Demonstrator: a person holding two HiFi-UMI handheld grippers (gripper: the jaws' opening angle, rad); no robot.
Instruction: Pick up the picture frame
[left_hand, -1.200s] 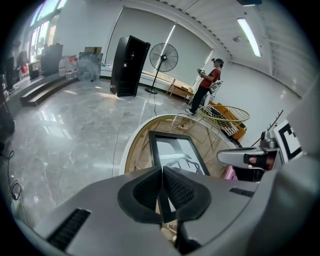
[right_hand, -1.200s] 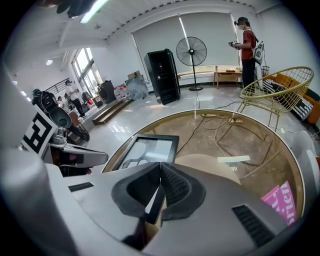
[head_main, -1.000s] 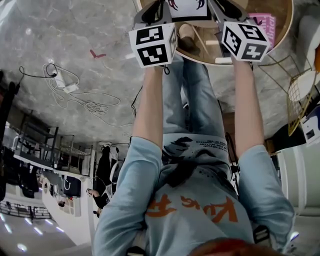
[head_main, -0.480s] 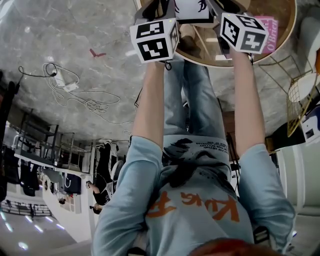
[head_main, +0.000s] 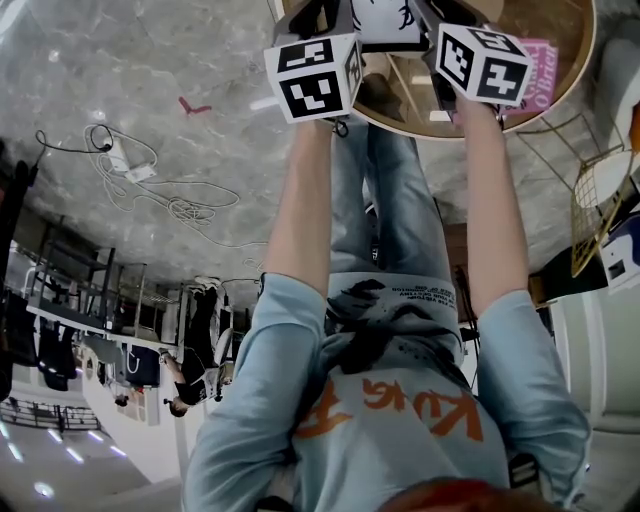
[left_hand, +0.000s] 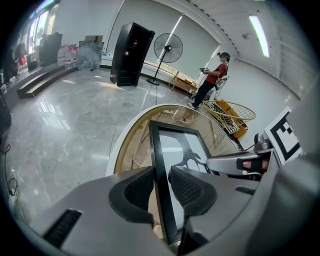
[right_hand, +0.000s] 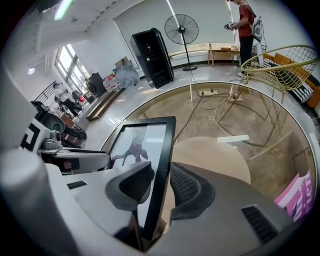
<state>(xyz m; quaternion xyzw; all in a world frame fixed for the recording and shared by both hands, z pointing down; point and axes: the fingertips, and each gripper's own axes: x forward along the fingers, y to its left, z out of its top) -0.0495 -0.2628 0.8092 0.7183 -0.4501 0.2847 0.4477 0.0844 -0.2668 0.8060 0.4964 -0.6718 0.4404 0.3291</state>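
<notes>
Gripping the picture frame (left_hand: 172, 150) edgewise
Left gripper (left_hand: 161, 182) and right gripper (right_hand: 161, 182) jaws have just been closing and pinch its opposite rails at the table's (right_hand: 260, 125) near edge.

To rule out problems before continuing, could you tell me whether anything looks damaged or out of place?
Nothing stands out: the picture frame looks intact, its glass uncracked, and the round table shows no spill. Loose cables trail across the floor.
</notes>
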